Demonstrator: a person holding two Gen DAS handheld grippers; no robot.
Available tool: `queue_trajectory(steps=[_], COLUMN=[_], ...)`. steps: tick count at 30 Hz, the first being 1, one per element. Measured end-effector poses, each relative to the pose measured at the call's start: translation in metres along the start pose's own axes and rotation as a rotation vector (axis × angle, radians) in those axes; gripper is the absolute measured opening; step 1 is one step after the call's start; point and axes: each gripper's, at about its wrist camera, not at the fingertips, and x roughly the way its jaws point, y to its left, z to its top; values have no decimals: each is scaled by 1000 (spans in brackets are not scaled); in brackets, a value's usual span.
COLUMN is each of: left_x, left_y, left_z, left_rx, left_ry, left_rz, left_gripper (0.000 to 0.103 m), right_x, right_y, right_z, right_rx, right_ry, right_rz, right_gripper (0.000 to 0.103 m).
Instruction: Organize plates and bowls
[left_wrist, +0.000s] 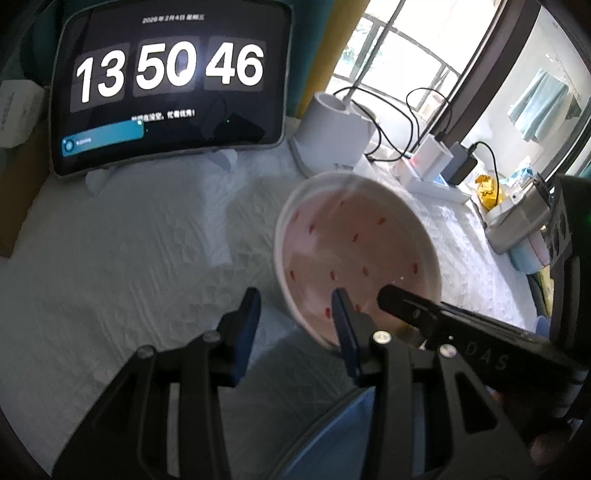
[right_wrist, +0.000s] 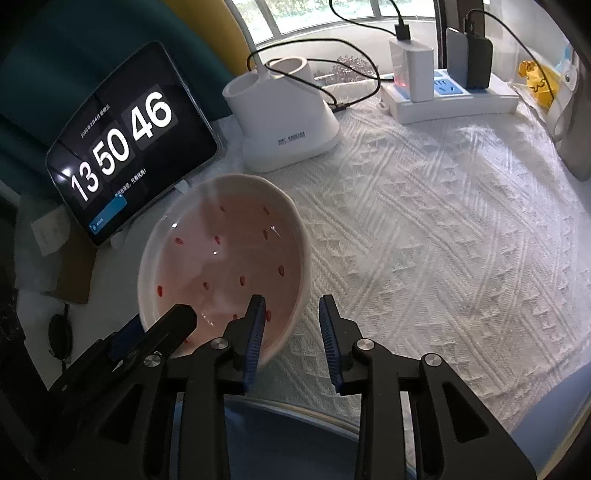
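A pink bowl with red speckles and a white rim (left_wrist: 354, 254) is tilted above the white textured tablecloth; it also shows in the right wrist view (right_wrist: 225, 258). My left gripper (left_wrist: 295, 317) is open, its jaws straddling the bowl's near rim. My right gripper (right_wrist: 291, 321) is open too, its jaws straddling the rim on the opposite side. A blue dish with a pale rim (right_wrist: 280, 435) lies just below both grippers, mostly hidden behind them; it also shows in the left wrist view (left_wrist: 332, 435).
A tablet showing a clock (left_wrist: 170, 85) stands at the back. A white two-cup holder (right_wrist: 280, 122), a power strip with chargers and cables (right_wrist: 454, 92) and a yellow object (right_wrist: 535, 81) lie beyond the bowl. A grey container (left_wrist: 517, 218) stands to the right.
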Motion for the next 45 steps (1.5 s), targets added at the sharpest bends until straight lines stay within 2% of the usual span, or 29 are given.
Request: queue_trajectory(steps=[5, 10, 16, 27, 45], left_x=[0, -2, -4, -27, -55], left_y=[-1, -3, 0, -3, -17], left_z=[0, -1, -1, 0, -18], left_rx=[7, 17, 11, 25, 71], left_ry=[-5, -16, -21, -82, -167], left_rz=[-7, -23, -13, 1, 0], left_gripper=[40, 34, 31, 31, 31], right_x=[5, 2, -4, -25, -68], right_y=[0, 4, 6, 13, 6], right_z=[-1, -2, -3, -7, -25], right_rx=[-4, -32, -49, -85, -93], right_ry=[5, -19, -40, -89, -162], right_rz=[22, 15, 23, 43, 67], right_gripper=[20, 18, 17, 16, 16])
